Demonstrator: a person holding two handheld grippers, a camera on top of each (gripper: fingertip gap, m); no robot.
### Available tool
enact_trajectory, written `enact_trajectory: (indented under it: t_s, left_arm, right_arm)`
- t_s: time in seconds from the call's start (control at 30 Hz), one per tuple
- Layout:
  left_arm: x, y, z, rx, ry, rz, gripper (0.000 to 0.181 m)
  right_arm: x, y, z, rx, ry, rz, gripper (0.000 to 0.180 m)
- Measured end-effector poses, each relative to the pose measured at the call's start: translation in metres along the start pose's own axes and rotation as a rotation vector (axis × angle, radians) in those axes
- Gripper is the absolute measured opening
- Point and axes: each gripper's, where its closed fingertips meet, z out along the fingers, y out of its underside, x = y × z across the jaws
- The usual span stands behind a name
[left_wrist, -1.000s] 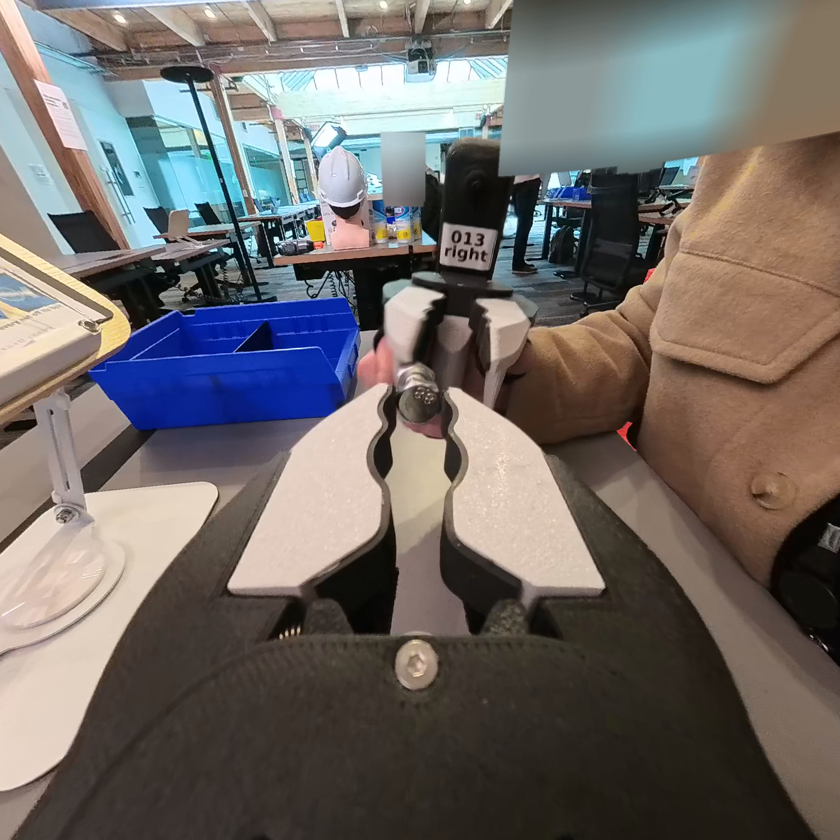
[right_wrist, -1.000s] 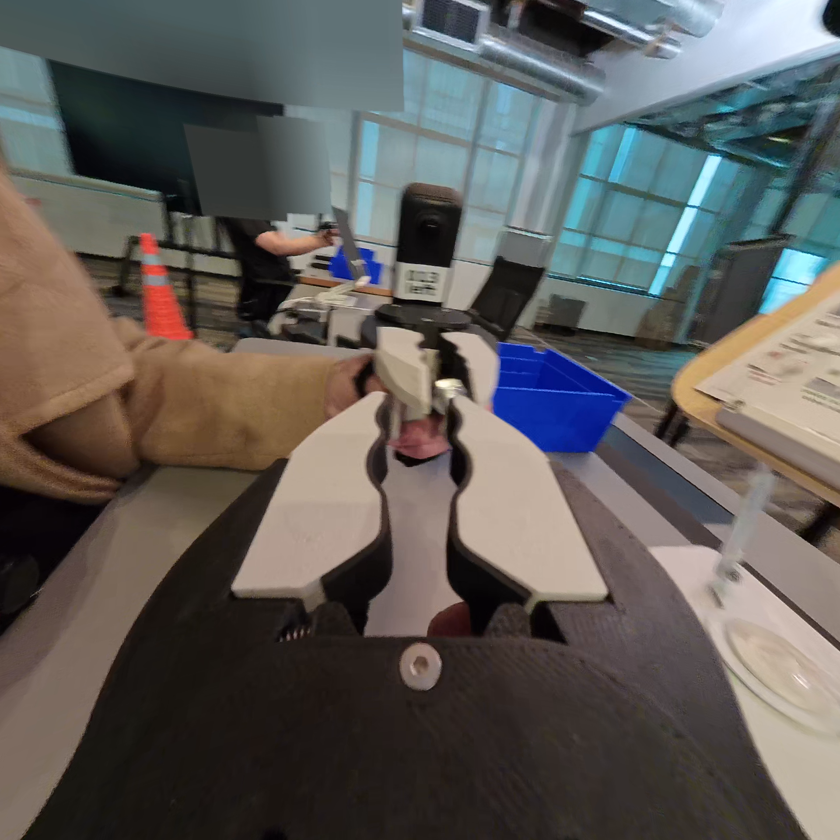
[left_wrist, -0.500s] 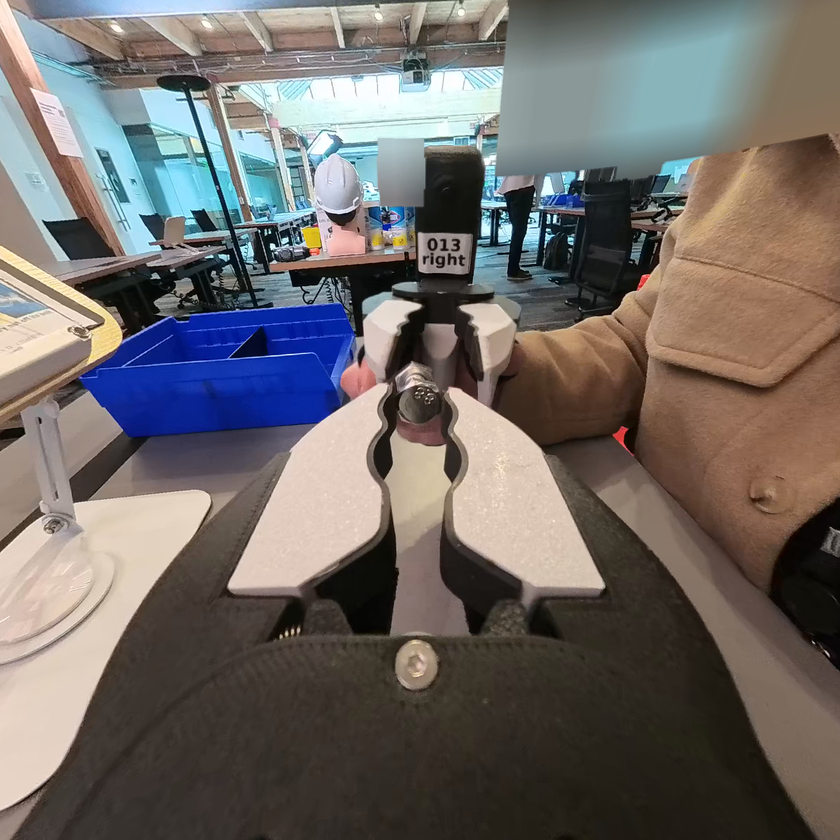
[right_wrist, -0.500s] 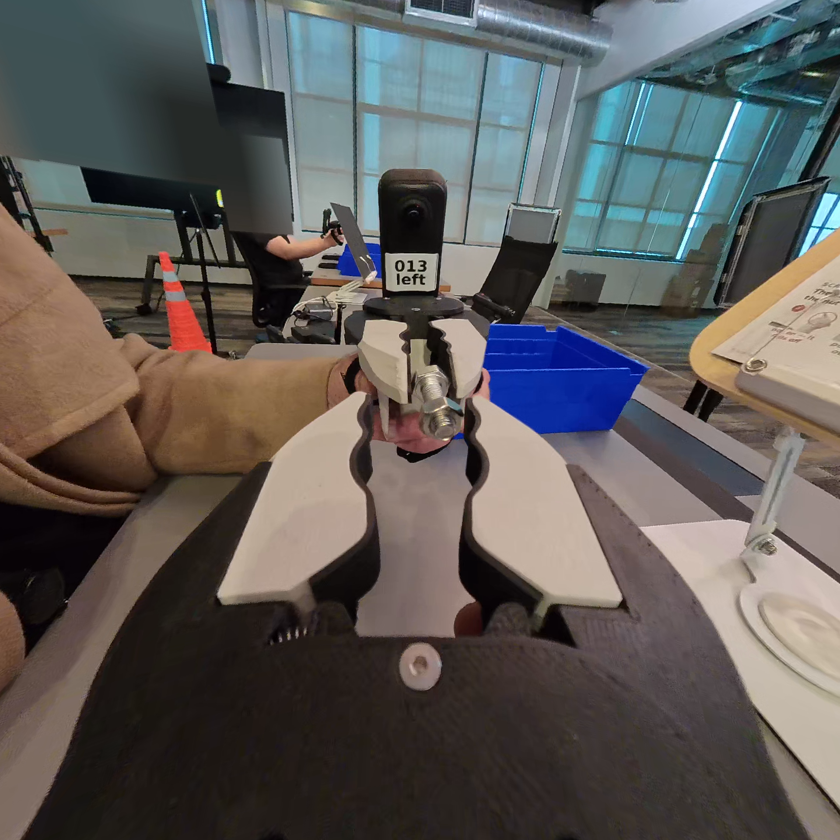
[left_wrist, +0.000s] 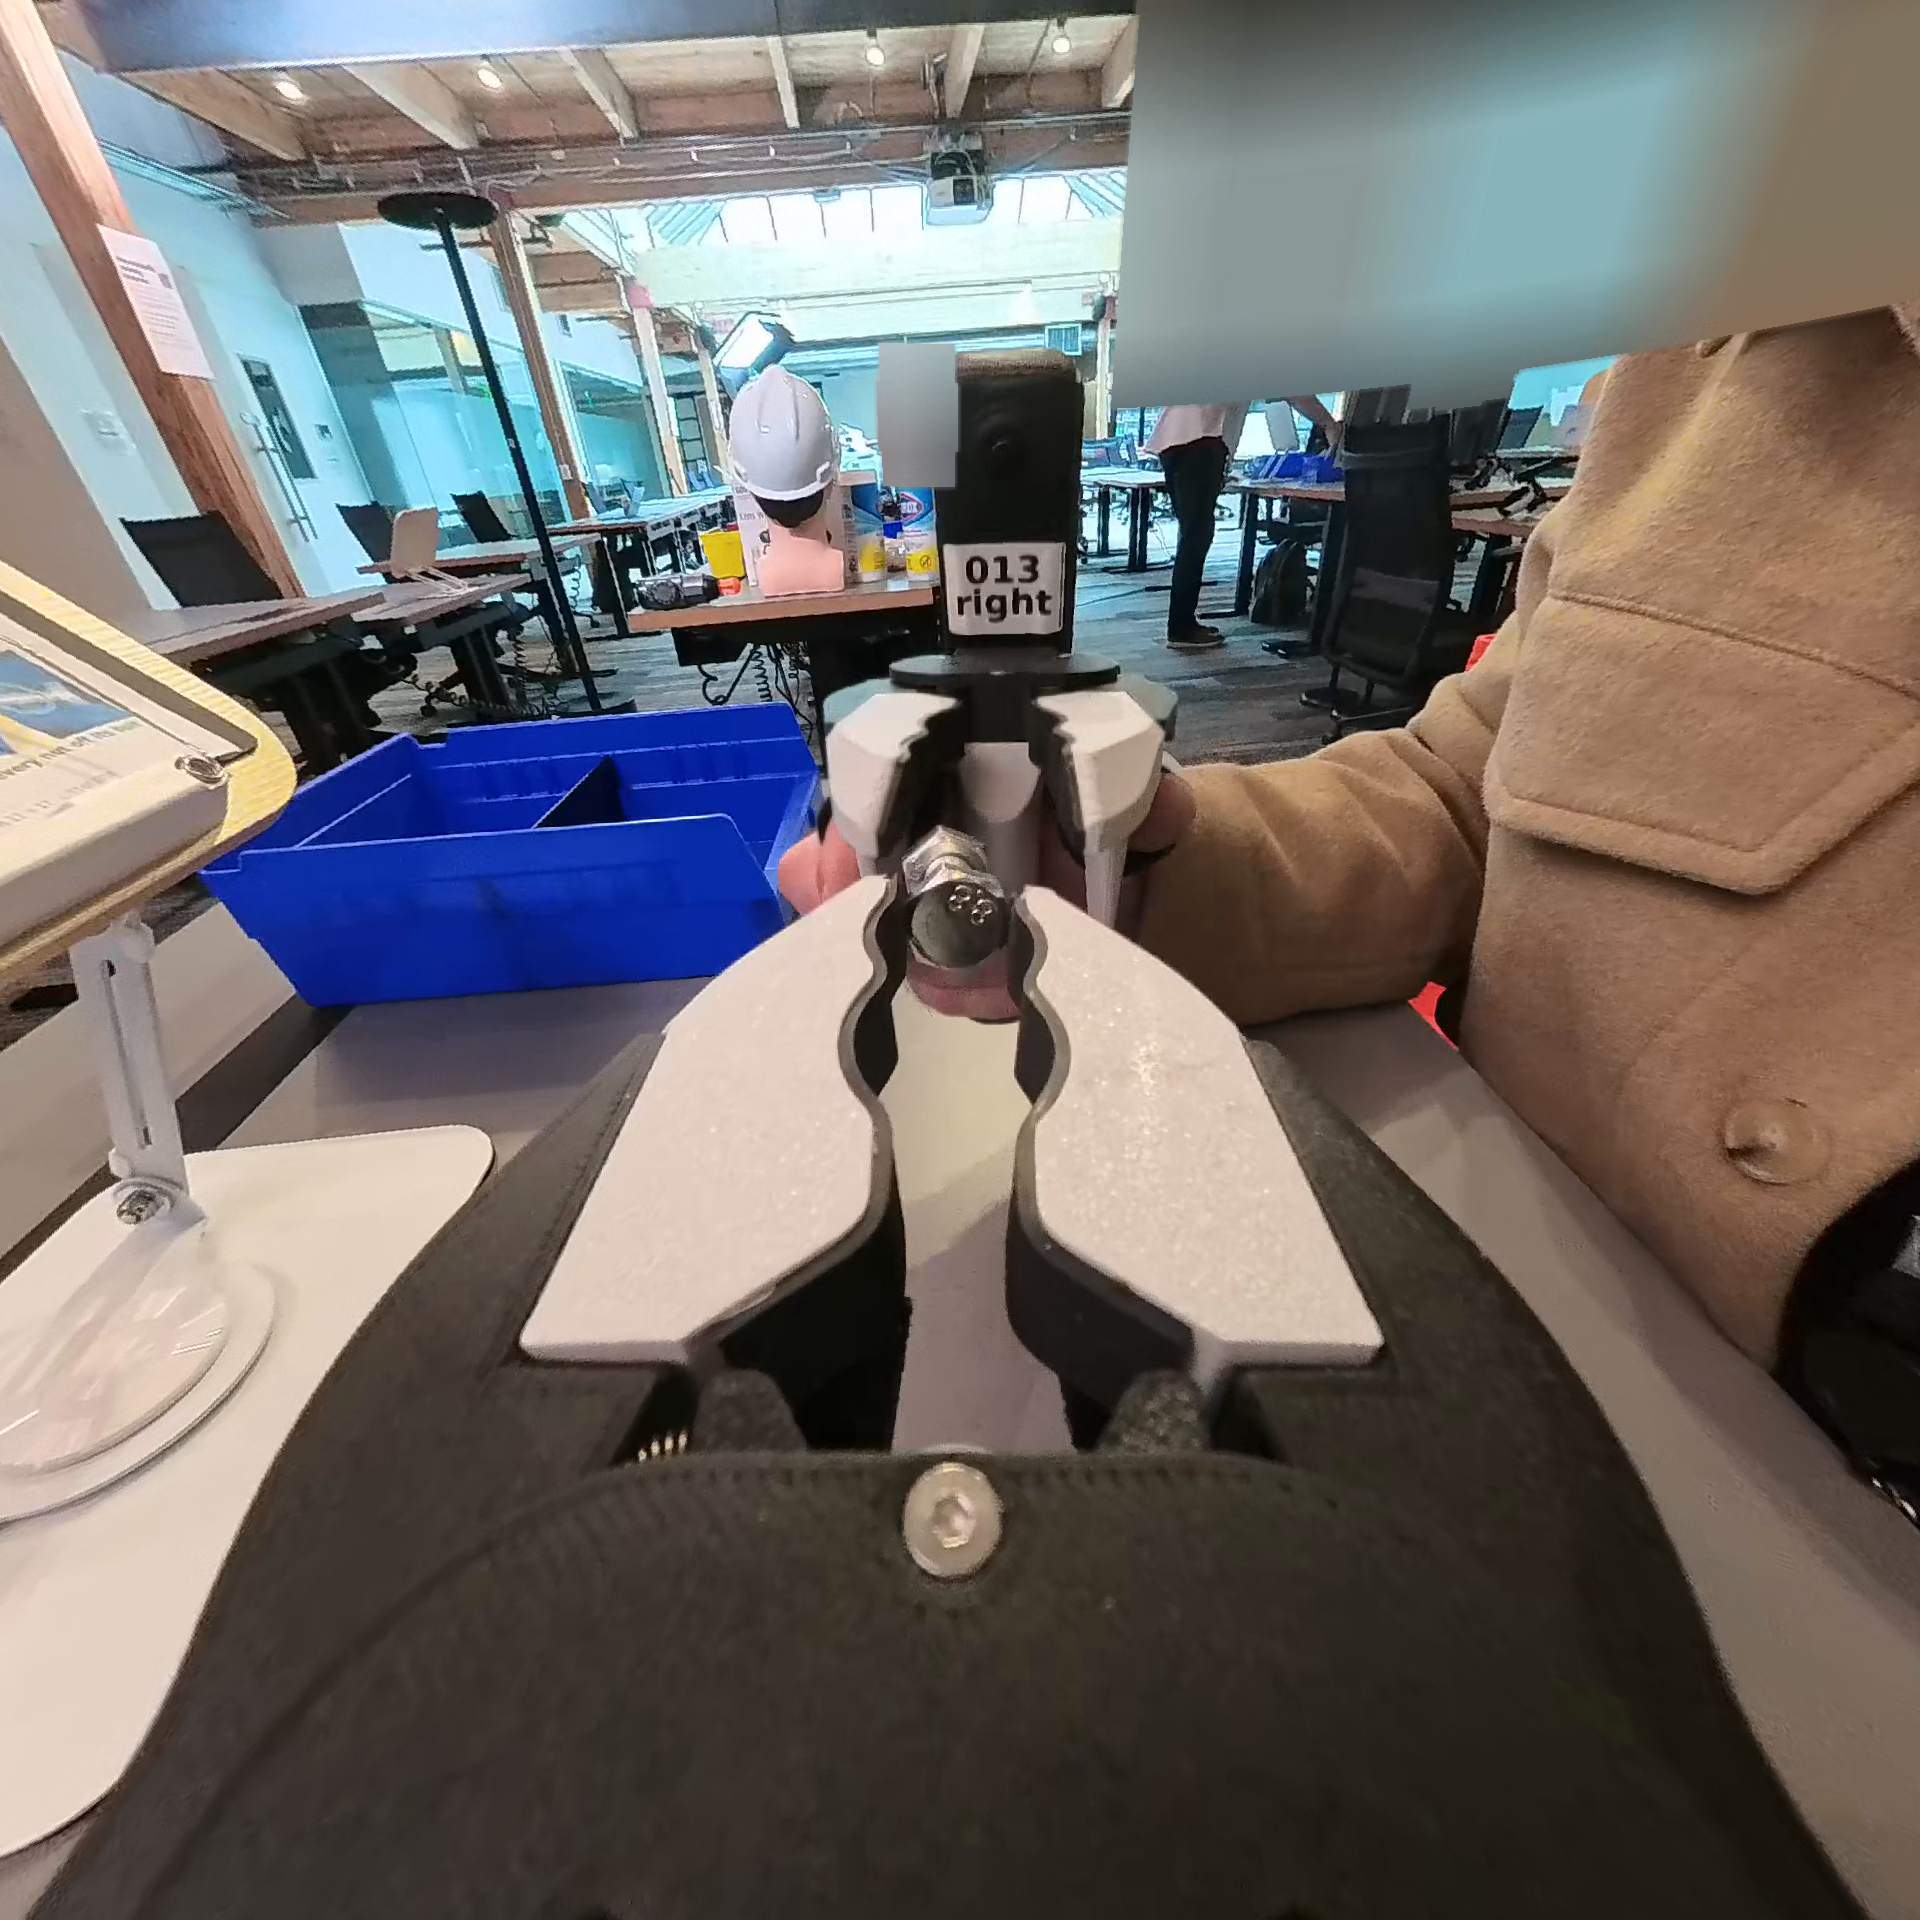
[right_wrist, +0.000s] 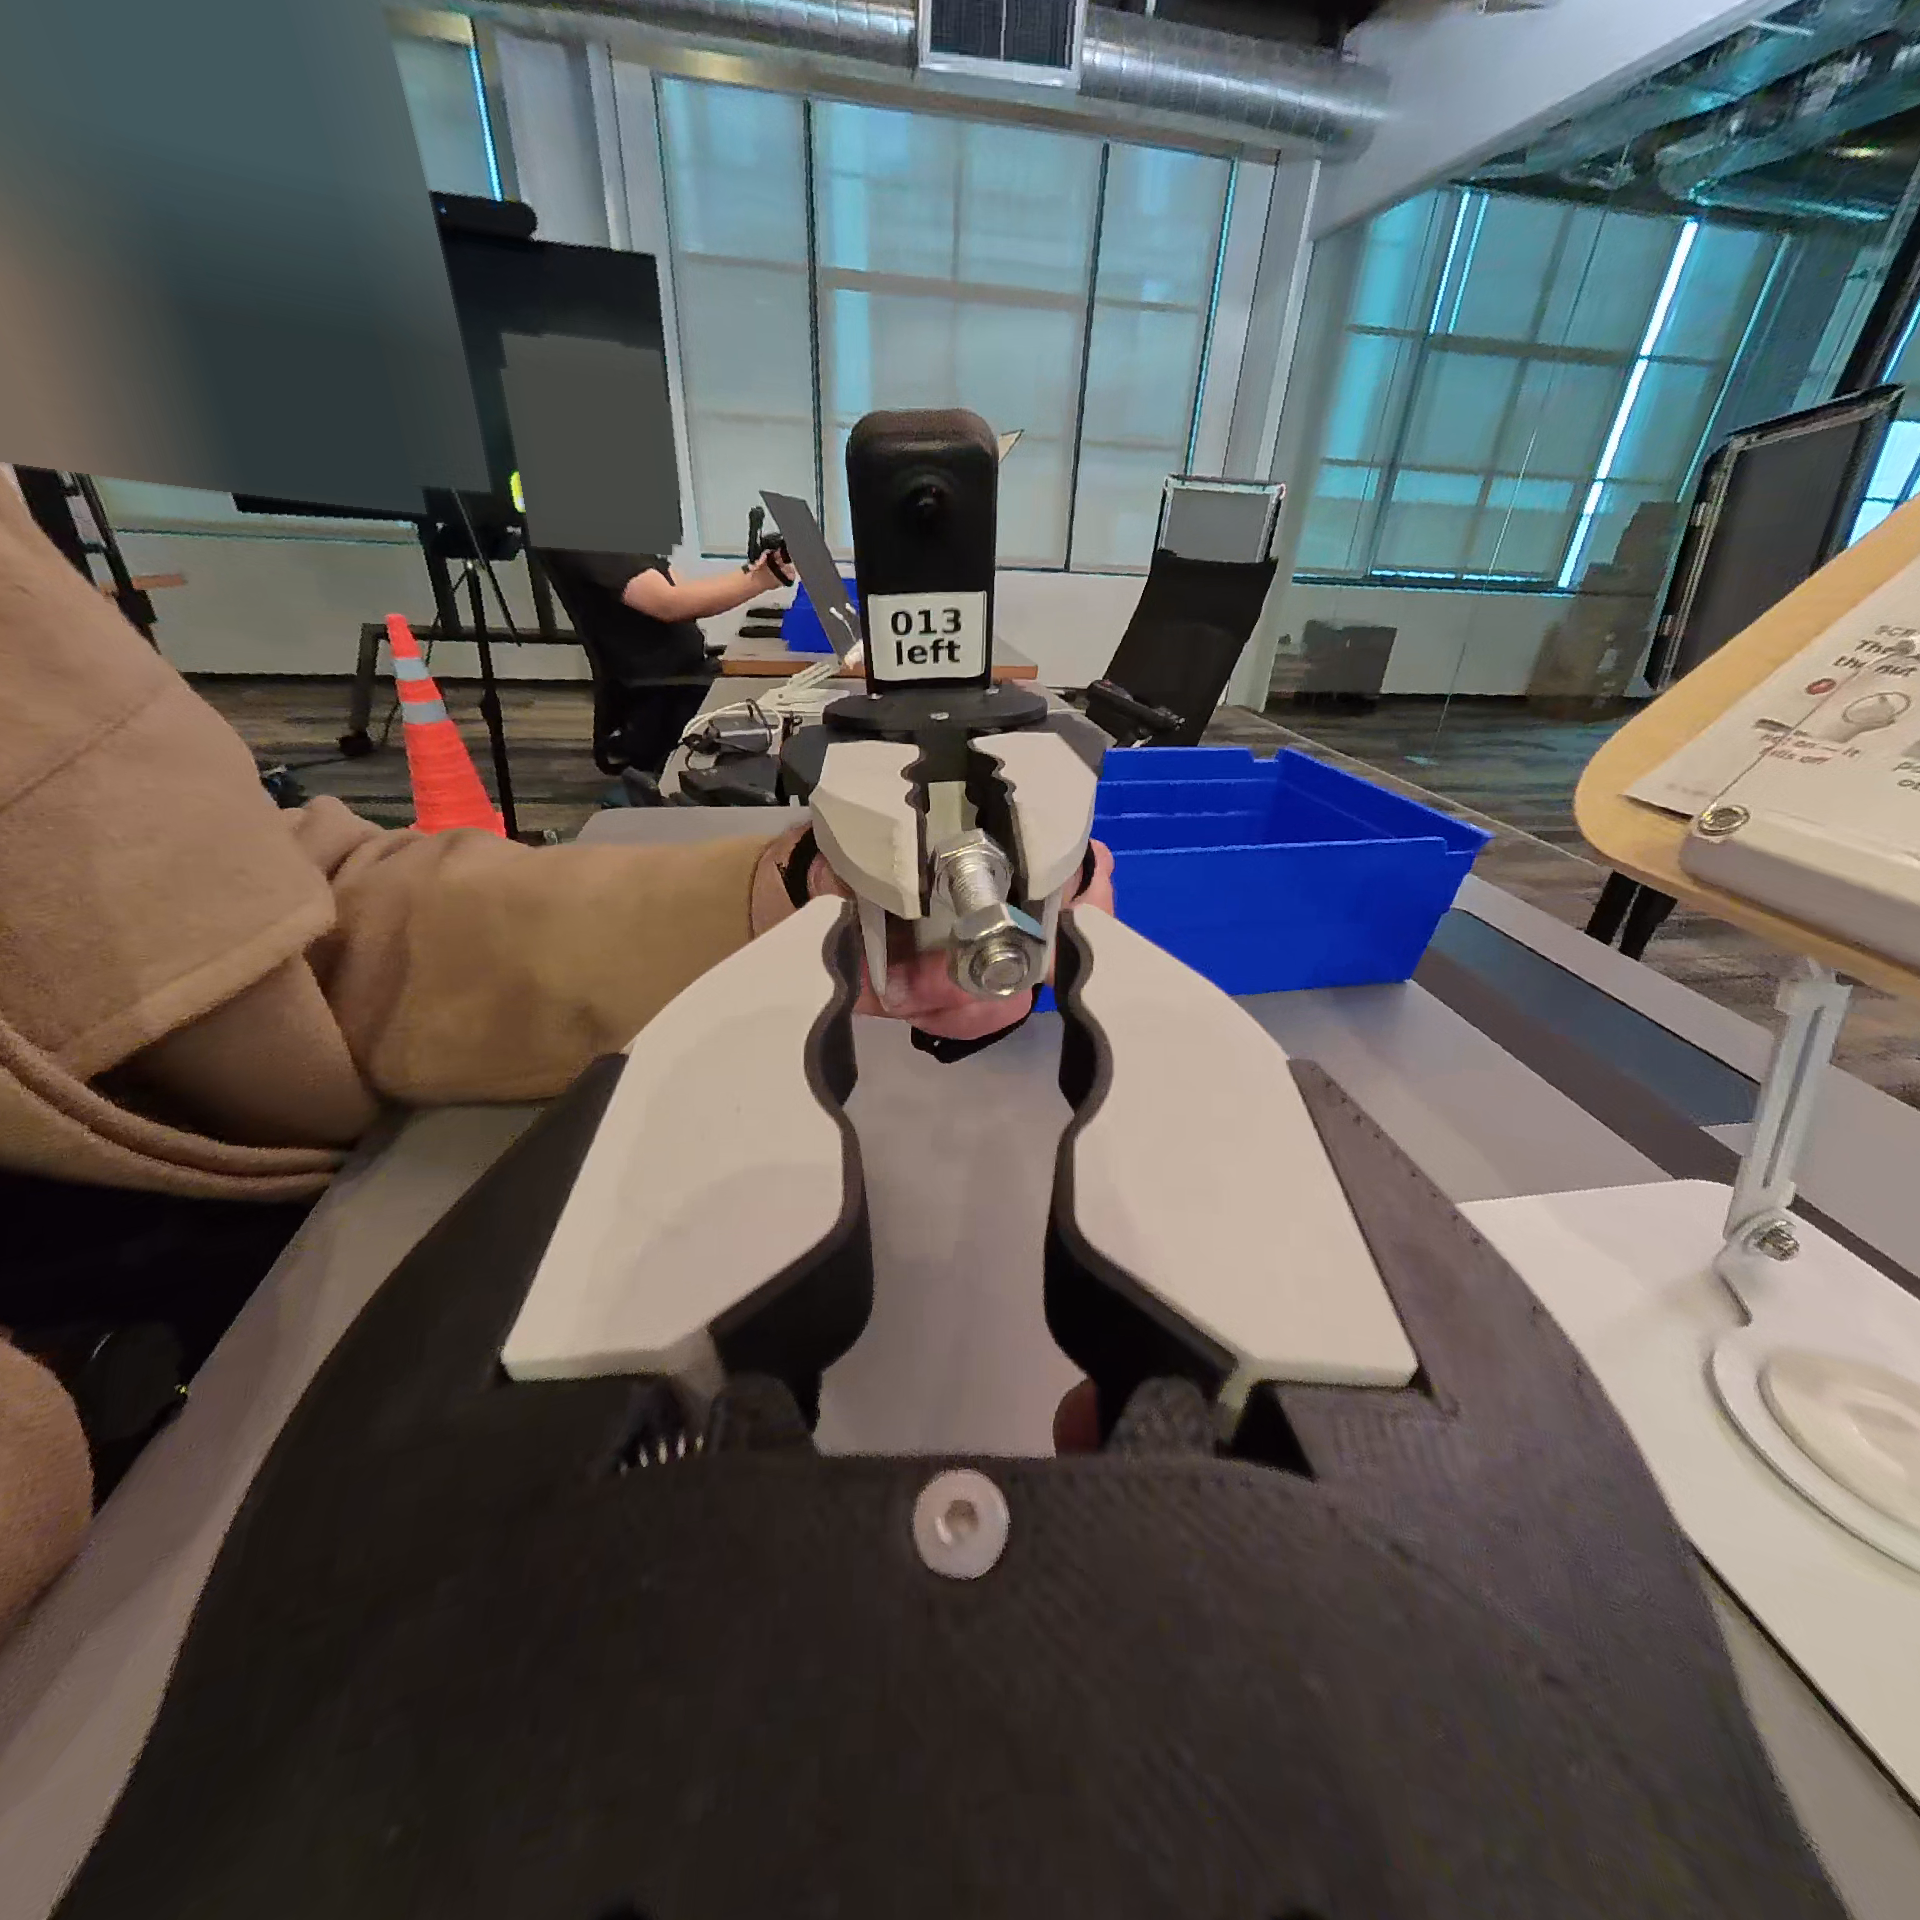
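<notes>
My left gripper (left_wrist: 952, 902) is shut on the head of a silver bolt (left_wrist: 951, 923) and holds it above the grey table, with the shaft pointing away. In the right wrist view the bolt's shaft carries a nut (right_wrist: 992, 961) near its tip and points at the camera. My right gripper (right_wrist: 951, 925) faces the left one (right_wrist: 966, 831). It is open, with its fingertips either side of the nut and a gap on each side. It also shows in the left wrist view (left_wrist: 992, 800), upright behind the bolt.
A blue divided bin (left_wrist: 499, 894) stands on the table beyond the grippers, and shows in the right wrist view too (right_wrist: 1278, 904). A tilted board on a white stand (left_wrist: 135, 1122) with a flat base sits beside them. The person's tan sleeve (left_wrist: 1351, 883) is close by. Only a small space, under 4 cm, lies between the two pairs of fingers.
My right gripper's fingers have spread apart around the nut, and it has rolled from tilted to upright. My left gripper still holds the bolt head.
</notes>
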Motion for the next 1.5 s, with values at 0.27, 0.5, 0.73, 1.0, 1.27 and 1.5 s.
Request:
enact_trajectory:
  t_s: [0.27,0.5,0.73,1.0,1.27,1.5]
  left_arm:
    - [-0.003,-0.001,-0.002,0.017,-0.013,-0.006,0.018]
    - [0.000,-0.002,-0.001,0.018,-0.002,-0.001,0.018]
    - [-0.002,-0.001,-0.002,0.018,-0.009,-0.008,0.018]
    - [-0.001,-0.004,-0.003,0.046,0.007,-0.018,0.018]
    - [-0.002,-0.002,-0.003,0.044,0.006,-0.023,0.018]
    - [-0.001,-0.004,-0.003,0.054,0.015,-0.025,0.018]
  right_arm:
    - [-0.017,-0.018,-0.010,0.067,-0.086,-0.034,0.020]
    - [0.001,-0.001,-0.002,0.010,0.006,-0.001,0.032]
    - [-0.020,-0.019,-0.010,0.094,-0.112,-0.017,0.014]
    - [0.005,0.000,-0.004,0.023,0.007,0.036,0.031]
    - [-0.011,-0.011,-0.006,0.077,-0.076,0.009,0.018]
    - [0.009,-0.004,-0.008,0.052,0.018,0.048,0.030]
